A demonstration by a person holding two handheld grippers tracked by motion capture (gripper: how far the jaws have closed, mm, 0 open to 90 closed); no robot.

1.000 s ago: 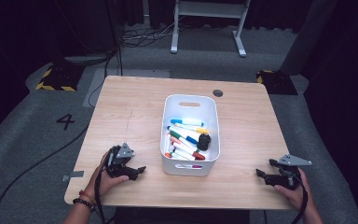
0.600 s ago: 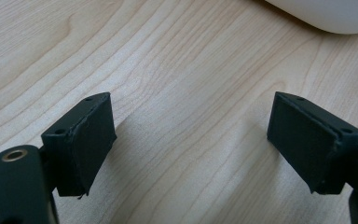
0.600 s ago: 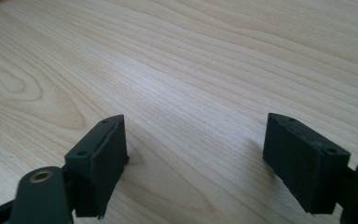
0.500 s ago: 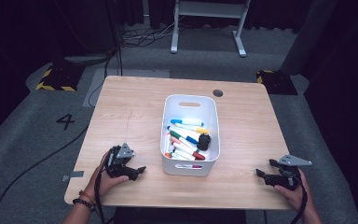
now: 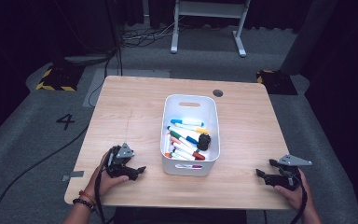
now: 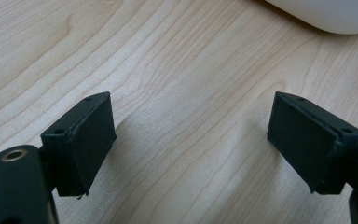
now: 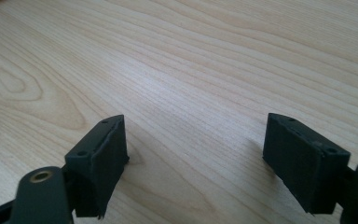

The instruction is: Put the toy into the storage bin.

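Near the table's (image 5: 135,100) centre stood one white bin (image 5: 189,105) of markers (image 5: 184,140); they overlapped, perhaps a dozen, count unsure. One black object (image 5: 204,141) lay among them, too small to identify. Two grippers rested at the front edge: left gripper (image 5: 140,171) beside the bin, right gripper (image 5: 264,169) by the front right corner, both spread wide, empty, over bare wood.

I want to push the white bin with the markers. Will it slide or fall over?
The white bin would probably slide, not tip: it looks low and wide and sits flat on the smooth wooden table. It likely feels light, being thin plastic. The markers lie loose inside, so they may roll and rattle.
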